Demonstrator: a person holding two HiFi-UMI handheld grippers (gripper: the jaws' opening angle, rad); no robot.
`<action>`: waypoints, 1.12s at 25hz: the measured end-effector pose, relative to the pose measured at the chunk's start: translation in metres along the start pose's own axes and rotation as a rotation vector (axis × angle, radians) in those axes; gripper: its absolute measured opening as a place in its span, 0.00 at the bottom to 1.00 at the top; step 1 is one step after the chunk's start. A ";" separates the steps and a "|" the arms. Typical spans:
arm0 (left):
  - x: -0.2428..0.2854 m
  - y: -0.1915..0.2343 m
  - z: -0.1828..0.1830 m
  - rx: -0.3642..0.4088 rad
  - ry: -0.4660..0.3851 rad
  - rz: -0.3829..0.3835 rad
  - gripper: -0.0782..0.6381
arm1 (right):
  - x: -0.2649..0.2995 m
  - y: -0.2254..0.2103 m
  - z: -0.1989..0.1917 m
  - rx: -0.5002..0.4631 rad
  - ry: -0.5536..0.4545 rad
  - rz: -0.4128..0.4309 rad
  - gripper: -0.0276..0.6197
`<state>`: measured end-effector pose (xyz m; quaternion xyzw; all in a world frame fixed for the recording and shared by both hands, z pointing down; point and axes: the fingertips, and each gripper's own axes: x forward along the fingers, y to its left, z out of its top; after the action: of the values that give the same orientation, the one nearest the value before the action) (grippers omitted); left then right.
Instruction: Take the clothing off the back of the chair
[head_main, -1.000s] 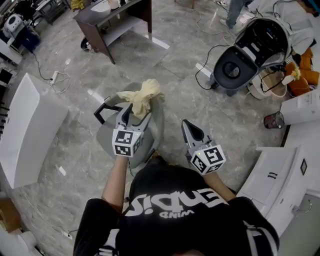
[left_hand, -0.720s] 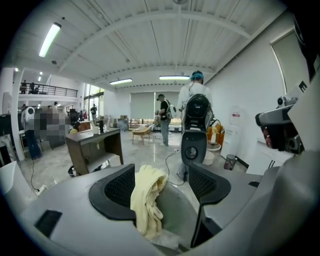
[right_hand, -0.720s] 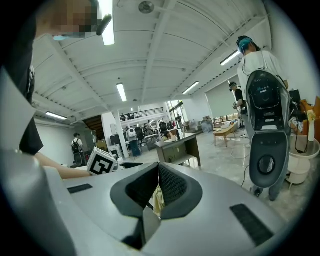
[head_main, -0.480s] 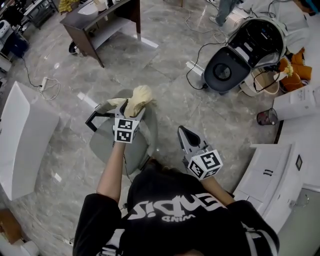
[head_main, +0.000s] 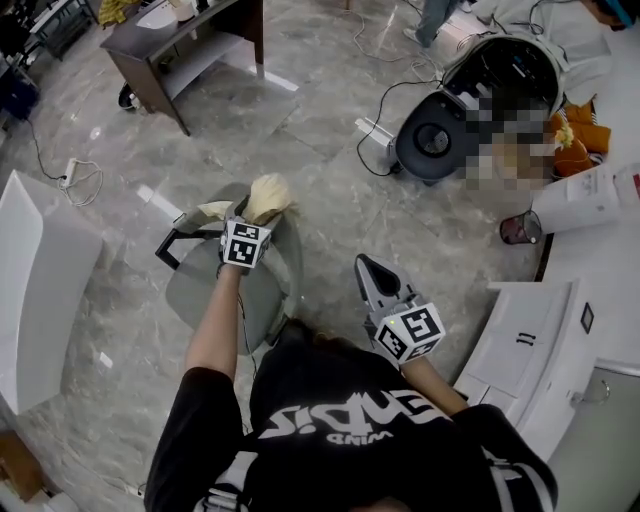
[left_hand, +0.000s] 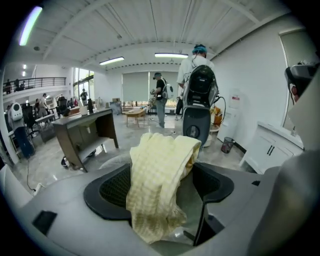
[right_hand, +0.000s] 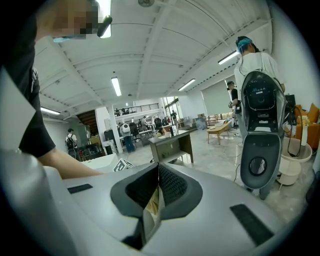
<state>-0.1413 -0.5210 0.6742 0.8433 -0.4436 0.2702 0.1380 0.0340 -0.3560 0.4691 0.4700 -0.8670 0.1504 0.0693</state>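
a: lowered and pushed forward the left gripper (head_main: 252, 220) since a second ago, down onto the top of the chair (head_main: 215, 292). widened its jaws on the way.
b: noted. finished wide apart, straddling the clothing (head_main: 268, 194), no pad pressing on it. kept the right gripper (head_main: 366, 266) nearly in place?
a: nearly. held in the air to the right of the chair, well apart from the clothing, jaws closed together, nothing seen held.
b: and the clothing?
a: lay bunched over the chair's back edge, pale yellow, with one fold hanging down between the left jaws. not yet off the chair.
b: judged the reach finished and the pinch next, then. feared anything?
a: feared closing on the loose hanging fold only, and losing the bulk of it on the lift.
b: owing to the bunching?
a: yes: thick at the top, thin at the trailing edge. feared also going too deep and clamping the chair's edge along with the clothing, then dragging or swivelling the whole chair.
b: looked a light chair, easily shoved. couldn't see its base.
a: and feared pulling sideways rather than up, snagging the clothing on the black armrest (head_main: 195, 233) just beside it.
b: would have wanted a deep, centred bite and a straight lift.
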 end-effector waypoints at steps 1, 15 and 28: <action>0.003 0.000 -0.001 -0.006 -0.001 -0.009 0.64 | -0.001 -0.003 0.000 0.001 0.001 -0.009 0.06; -0.001 0.002 0.002 -0.030 0.024 -0.045 0.35 | -0.003 -0.015 -0.005 0.012 0.011 -0.054 0.06; -0.022 0.002 0.045 -0.046 -0.057 0.000 0.31 | -0.003 -0.016 -0.004 0.024 0.002 -0.057 0.06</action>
<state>-0.1379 -0.5283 0.6245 0.8474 -0.4533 0.2357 0.1446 0.0485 -0.3605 0.4752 0.4949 -0.8515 0.1593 0.0690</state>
